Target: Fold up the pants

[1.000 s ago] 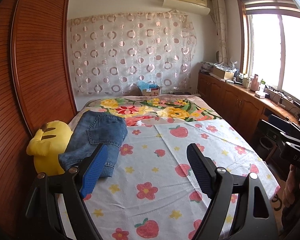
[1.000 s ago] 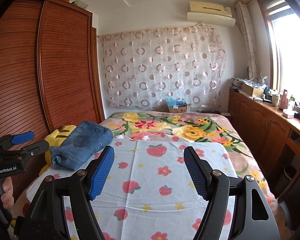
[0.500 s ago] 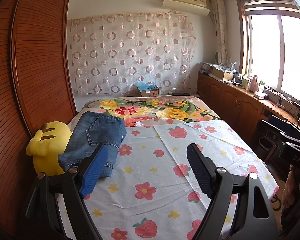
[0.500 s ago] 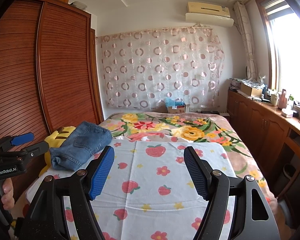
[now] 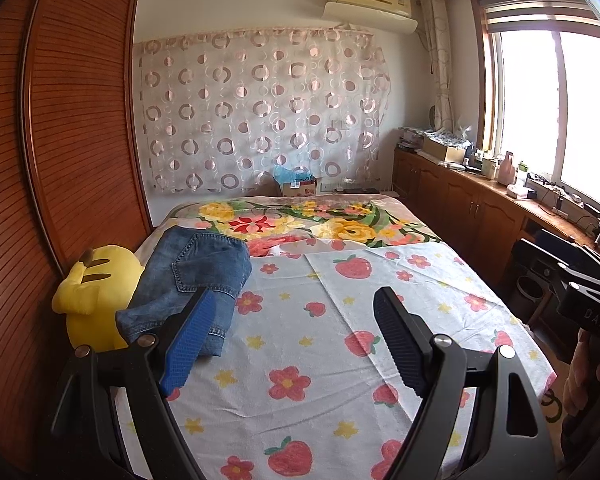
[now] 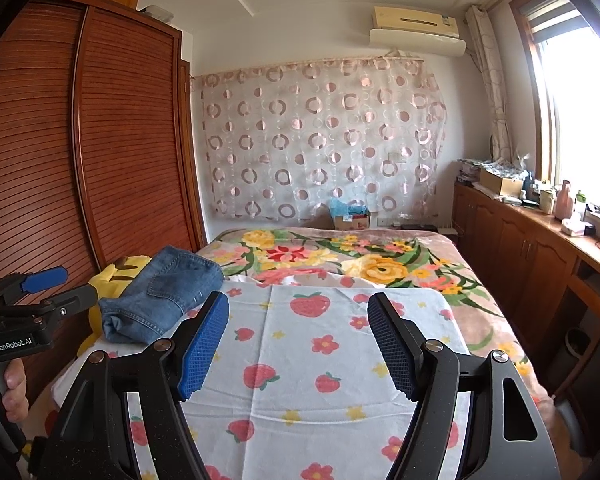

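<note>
Both tongs, left [image 5: 296, 340] and right [image 6: 298, 344], gape wide and empty above the bed [image 5: 340, 360]. Ahead and left of them the jeans [image 5: 192, 280] lie bunched against a yellow plush [image 5: 88, 292]. Denim looks heavy, floppy and grippy; I'd pinch the thick waistband.

- Bright daylight comes in through the window [image 5: 556, 104] on the right, which glares white.
- The bed [image 5: 380, 280] is well lit.
- Corners are dark.
- Straight lines bend near the edges.
- Both views look sharp.
</note>
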`<state>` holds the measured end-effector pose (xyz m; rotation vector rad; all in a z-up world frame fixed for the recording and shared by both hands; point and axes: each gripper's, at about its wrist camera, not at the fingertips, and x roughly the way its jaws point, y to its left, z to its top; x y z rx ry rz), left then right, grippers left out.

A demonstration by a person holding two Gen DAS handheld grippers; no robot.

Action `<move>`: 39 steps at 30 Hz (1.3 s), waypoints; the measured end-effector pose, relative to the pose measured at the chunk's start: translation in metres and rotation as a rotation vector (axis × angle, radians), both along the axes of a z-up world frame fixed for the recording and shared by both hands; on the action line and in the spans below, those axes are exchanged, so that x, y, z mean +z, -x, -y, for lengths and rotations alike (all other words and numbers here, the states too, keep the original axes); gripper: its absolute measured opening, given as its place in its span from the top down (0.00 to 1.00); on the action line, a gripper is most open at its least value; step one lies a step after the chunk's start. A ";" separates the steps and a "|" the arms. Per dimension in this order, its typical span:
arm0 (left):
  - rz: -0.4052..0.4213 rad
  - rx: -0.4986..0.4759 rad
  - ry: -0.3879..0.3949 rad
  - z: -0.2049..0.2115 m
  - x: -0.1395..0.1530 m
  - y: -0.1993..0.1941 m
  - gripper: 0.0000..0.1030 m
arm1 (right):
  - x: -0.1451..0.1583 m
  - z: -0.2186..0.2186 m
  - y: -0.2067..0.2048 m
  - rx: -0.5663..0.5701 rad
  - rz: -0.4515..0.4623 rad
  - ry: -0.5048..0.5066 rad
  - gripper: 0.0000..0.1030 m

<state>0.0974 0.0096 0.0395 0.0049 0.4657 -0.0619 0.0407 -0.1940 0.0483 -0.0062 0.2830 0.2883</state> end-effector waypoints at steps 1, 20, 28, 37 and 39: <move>-0.001 0.000 0.000 0.000 0.000 0.000 0.20 | 0.000 0.000 0.000 -0.001 0.001 0.000 0.28; 0.004 -0.003 -0.002 0.003 0.003 0.002 0.20 | 0.001 -0.001 0.001 -0.007 0.004 -0.005 0.28; 0.001 0.000 0.001 0.004 0.004 0.003 0.20 | -0.001 -0.002 0.002 -0.009 0.005 -0.005 0.28; 0.008 -0.003 -0.003 0.011 0.011 0.000 0.20 | 0.000 -0.002 0.002 -0.013 0.006 -0.006 0.28; 0.008 0.000 -0.004 0.010 0.009 0.001 0.20 | 0.001 -0.002 0.002 -0.012 0.008 -0.006 0.28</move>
